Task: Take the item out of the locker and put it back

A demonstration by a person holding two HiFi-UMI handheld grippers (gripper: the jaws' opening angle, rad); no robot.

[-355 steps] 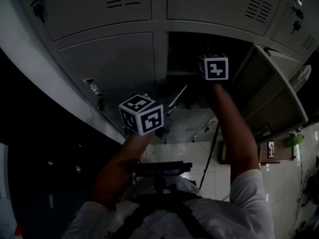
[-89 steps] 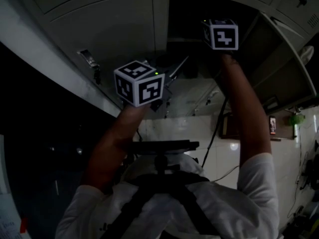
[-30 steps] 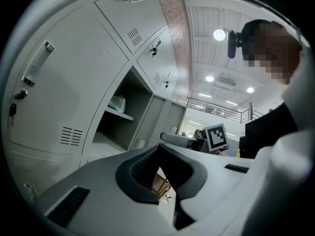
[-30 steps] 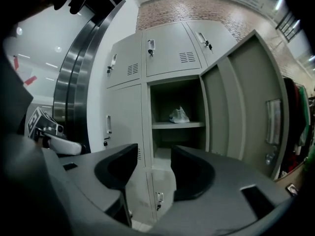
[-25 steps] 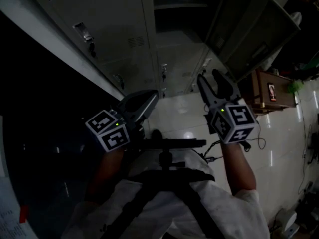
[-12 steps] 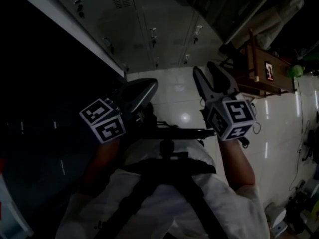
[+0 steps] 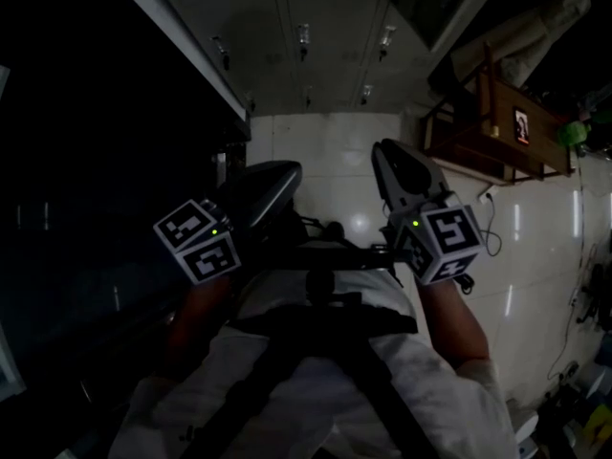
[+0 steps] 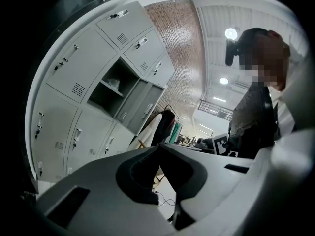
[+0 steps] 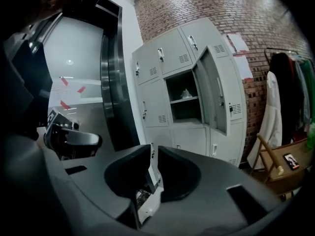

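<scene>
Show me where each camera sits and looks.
Head view: on the head, looking down at floor; shows shirt, arms, left gripper, right gripper.
Left gripper view: on left gripper, facing the locker; shut fingers, torso.
Right gripper view: on right gripper, facing the locker; fingers just closing, nothing between.
Both gripper views share the open locker.

The head view is running very dim, its left half sinking into black, while a lamp's reflection is glinting off the floor tiles (image 7: 335, 161). Both gripper views are showing brighter, bending the lockers (image 9: 172, 53) into fisheye curves within dark corners; ceiling lamps (image 8: 230, 33) are glaring.
</scene>
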